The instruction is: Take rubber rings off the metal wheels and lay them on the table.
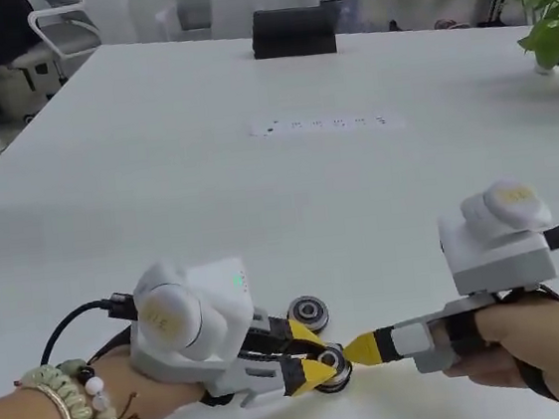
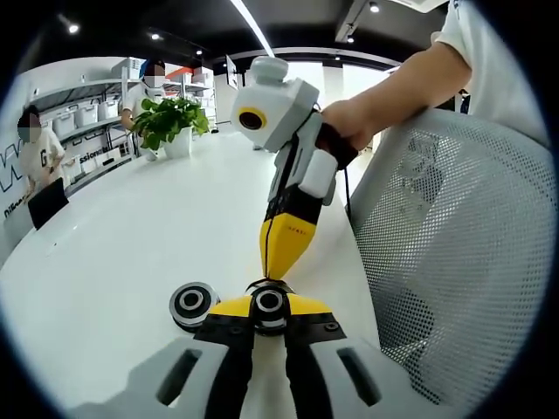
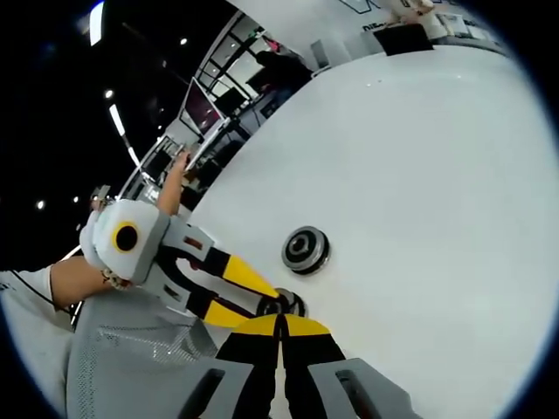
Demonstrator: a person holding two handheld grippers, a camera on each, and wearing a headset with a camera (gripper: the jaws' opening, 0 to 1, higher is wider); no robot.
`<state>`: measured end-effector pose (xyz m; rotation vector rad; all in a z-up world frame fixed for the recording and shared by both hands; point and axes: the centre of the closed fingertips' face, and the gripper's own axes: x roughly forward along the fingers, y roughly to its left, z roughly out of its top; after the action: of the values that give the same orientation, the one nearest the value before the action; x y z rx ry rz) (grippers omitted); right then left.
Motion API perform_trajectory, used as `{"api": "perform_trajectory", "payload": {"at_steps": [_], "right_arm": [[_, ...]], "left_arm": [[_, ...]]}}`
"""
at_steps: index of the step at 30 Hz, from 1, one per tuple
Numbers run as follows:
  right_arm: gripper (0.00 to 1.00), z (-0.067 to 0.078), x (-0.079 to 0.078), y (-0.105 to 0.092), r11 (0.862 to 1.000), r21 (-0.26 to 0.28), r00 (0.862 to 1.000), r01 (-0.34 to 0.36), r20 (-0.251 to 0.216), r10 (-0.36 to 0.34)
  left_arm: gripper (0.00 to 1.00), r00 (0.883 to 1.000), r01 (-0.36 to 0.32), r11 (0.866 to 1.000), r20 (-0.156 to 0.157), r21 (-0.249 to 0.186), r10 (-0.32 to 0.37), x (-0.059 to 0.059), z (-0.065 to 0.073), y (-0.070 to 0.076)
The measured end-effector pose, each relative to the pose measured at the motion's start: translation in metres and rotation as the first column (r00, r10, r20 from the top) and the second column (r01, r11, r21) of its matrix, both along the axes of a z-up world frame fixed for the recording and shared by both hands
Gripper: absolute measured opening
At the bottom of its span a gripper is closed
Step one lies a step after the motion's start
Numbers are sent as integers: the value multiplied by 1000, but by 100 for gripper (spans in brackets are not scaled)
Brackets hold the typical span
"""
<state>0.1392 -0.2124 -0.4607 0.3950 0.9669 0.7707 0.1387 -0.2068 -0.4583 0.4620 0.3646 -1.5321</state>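
A small metal wheel (image 1: pixel 333 365) (image 2: pixel 268 302) (image 3: pixel 282 305) with a black rubber ring on its rim sits between the yellow tips of my left gripper (image 1: pixel 326 365) (image 2: pixel 268 307), which is shut on it just above the table. From the right comes my right gripper (image 1: pixel 352 351) (image 3: pixel 279 321) (image 2: pixel 276 272). Its tips are pressed together at the wheel's edge, right on the rubber ring. A second wheel (image 1: pixel 308 311) (image 2: pixel 193 302) (image 3: pixel 306 249) with its ring on lies flat on the white table (image 1: pixel 258 192) just beyond the two grippers.
A black box (image 1: pixel 293 32) stands at the table's far edge and a potted plant (image 1: pixel 551 16) (image 2: pixel 170 122) at the far right. A mesh chair back (image 2: pixel 445 262) is close behind the grippers. People stand past the table.
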Motion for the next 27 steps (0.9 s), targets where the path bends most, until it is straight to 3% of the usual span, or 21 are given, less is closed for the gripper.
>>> {"api": "perform_trajectory", "payload": {"at_steps": [27], "right_arm": [[0, 5, 1, 5, 999, 27, 1000, -19, 17, 18]], "left_arm": [[7, 1000, -9, 1000, -13, -5, 9, 1, 0, -1]]}}
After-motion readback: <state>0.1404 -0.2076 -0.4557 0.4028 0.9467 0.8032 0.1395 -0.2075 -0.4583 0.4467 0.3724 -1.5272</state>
